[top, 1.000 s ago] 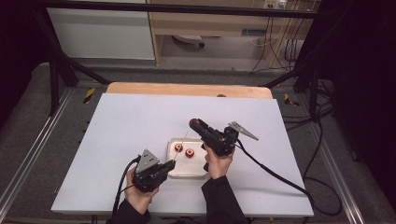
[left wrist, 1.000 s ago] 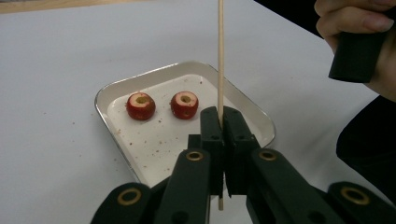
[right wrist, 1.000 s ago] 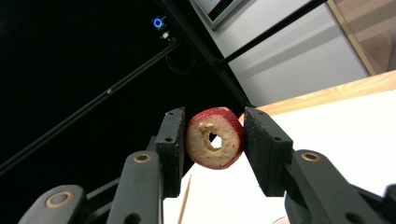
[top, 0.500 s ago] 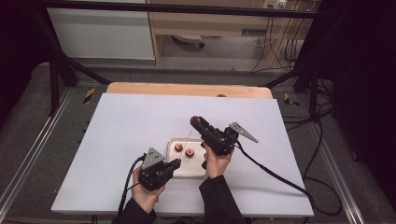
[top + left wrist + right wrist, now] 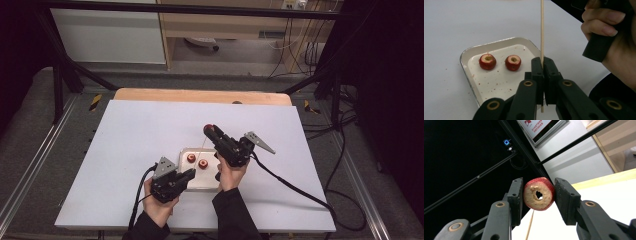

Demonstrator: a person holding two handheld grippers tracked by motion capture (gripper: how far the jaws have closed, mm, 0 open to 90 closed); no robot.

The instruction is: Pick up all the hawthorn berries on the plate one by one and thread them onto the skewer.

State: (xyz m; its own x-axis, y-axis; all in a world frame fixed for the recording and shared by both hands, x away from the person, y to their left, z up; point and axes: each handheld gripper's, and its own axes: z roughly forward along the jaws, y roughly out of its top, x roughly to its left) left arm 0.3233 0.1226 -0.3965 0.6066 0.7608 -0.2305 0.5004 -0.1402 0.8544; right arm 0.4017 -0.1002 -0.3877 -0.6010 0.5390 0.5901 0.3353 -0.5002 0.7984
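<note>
The white tabletop (image 5: 130, 150) carries a shallow white tray (image 5: 200, 181) near the person's edge, and both hands work right at it. The right gripper (image 5: 210, 131) is lifted above the tray's far side, pointing up and away from the person; its fingers (image 5: 515, 195) are clamped on a cored red fruit slice (image 5: 539, 194), one finger against each side of the red skin and the pale cut face with its centre hole turned to the camera. The left gripper (image 5: 191, 173) sits low at the tray's near left corner, its fingers (image 5: 537, 68) pressed together on a thin wooden skewer (image 5: 542, 30) that stands upright, its lower end poking out below them. Two more cored red fruit pieces (image 5: 487, 61) lie side by side, just apart, inside the tray, holes facing up, among scattered crumbs.
</note>
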